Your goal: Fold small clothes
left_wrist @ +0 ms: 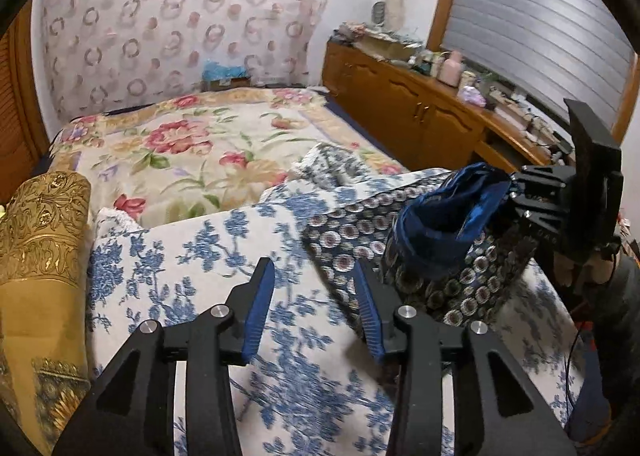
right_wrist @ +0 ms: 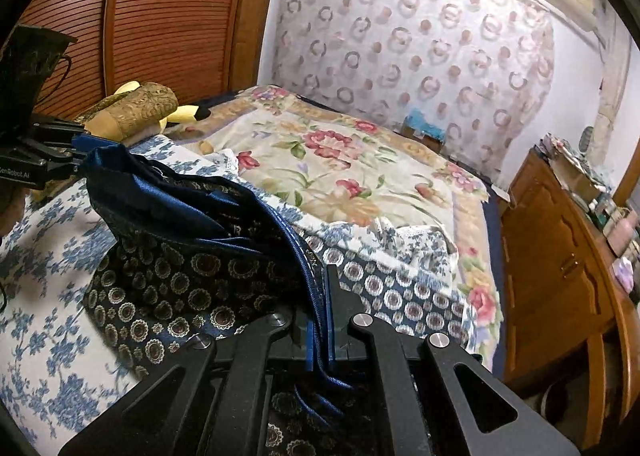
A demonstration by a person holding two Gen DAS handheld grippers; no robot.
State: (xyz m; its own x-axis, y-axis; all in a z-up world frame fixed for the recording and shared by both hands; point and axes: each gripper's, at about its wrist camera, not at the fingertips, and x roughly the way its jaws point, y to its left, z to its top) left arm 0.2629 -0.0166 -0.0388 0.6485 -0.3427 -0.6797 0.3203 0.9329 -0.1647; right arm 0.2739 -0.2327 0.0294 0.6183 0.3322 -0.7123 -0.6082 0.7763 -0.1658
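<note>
While the left tool point(left_wrist: 314, 288) stands with its jaws apart and nothing between them over the blue-flowered quilt point(left_wrist: 224, 252), the right tool point(right_wrist: 320, 296) is clenched on the glossy blue waistband of the patterned shorts point(right_wrist: 192, 268). That garment lies half raised on the quilt at the near end of the bed point(right_wrist: 344, 160), its band lifted and its medallion-print body draped below.

To fold it well, I judge the free left tool should take the band's other end, so both tools can pull the cloth flat before any crease is laid; a one-sided hold would let the slippery lining sag and twist. Lowering the fabric smoothly onto the quilt, then bringing one half over the other, seems the safer course.

Much is unclear. In the right wrist view the garment's far edge merges with a second patterned cloth point(right_wrist: 400, 288) beyond it, so I cannot tell where one ends. The left wrist view is blurred near the jaws. Farther off, the clutter on the wooden cabinet point(left_wrist: 404, 108) is too small to identify.
</note>
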